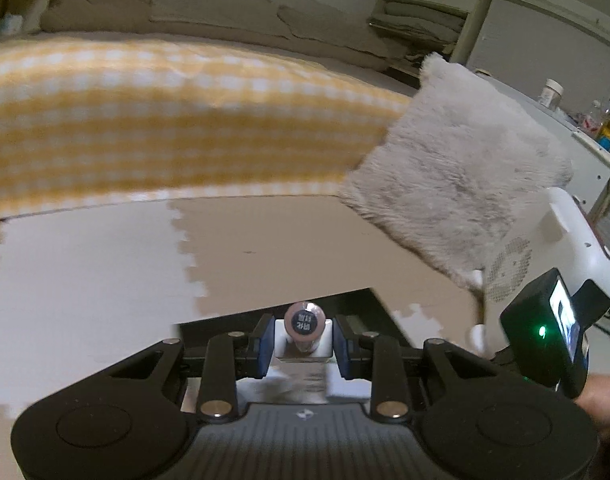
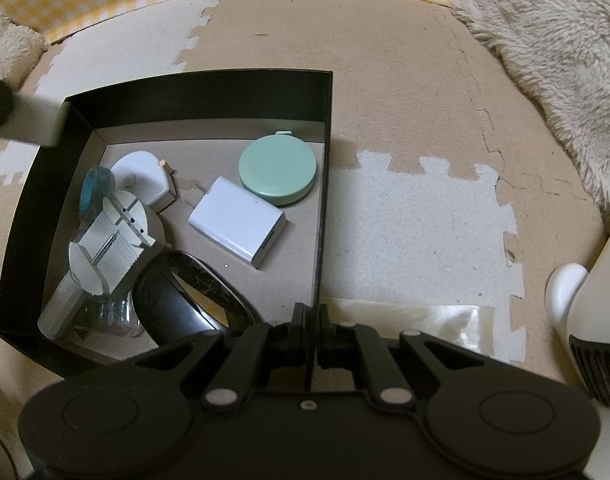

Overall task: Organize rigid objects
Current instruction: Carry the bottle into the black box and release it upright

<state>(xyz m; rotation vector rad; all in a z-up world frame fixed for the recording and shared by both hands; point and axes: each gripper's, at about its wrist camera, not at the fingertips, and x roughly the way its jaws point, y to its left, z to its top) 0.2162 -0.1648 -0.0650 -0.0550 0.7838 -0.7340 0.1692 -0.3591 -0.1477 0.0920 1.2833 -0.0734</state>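
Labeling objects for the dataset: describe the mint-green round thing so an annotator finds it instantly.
Find the black open box on the foam floor mat. Look in its far right corner, against the right wall: the mint-green disc lies flat there, next to a white rectangular charger. It is the only round green item, with a small tab on its far edge.

Box (image 2: 209, 96): black walls, grey cardboard floor, open top, resting on the foam floor mat.
Charger (image 2: 237, 222): white block, flat near the box's middle, prongs pointing to the far wall.
Disc (image 2: 277, 171): mint green, round, flat, just beyond the charger by the right wall.
Mouse (image 2: 173, 308): black, glossy, at the near side.
Tube (image 1: 305, 322): pink-capped, in a white holder clamped between the left jaws.
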